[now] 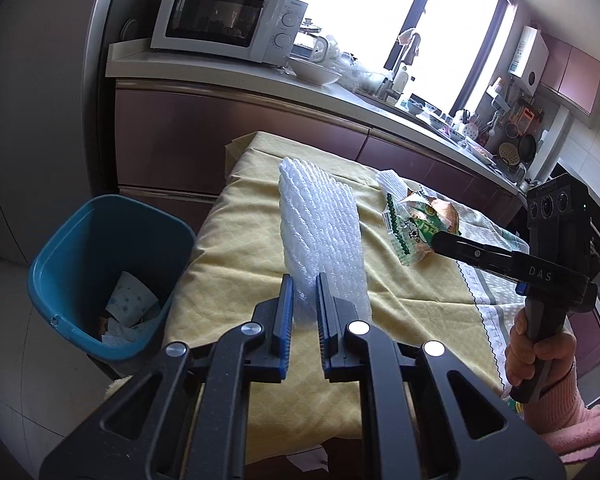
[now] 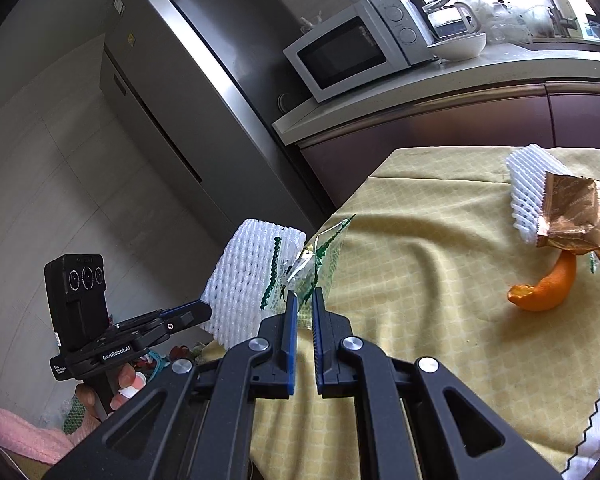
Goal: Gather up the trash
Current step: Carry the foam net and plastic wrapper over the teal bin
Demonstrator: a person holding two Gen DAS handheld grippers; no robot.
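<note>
Left claw (image 1: 304, 292) grips white foam netting (image 1: 320, 220), right claw (image 2: 304, 300) pinches clear green-printed wrapper (image 2: 300, 268); both lifted off the table (image 1: 228, 240), apparently for the blue bin (image 1: 112, 272) beside it.

Daylight pours in through the window (image 1: 400, 20) behind the counter, which is blown out to plain white in the left wrist view; the same glare whitens the top right corner of the right wrist view. The rest is evenly lit and fairly bright. The yellow cloth (image 2: 420, 280) shows only soft, faint shadows in its folds. The fridge door (image 2: 204, 92) carries a bright streak of reflected light. Both pictures are sharp, with no motion blur. Fisheye distortion bends straight edges into curves, and the corners fall into black vignette.
</note>
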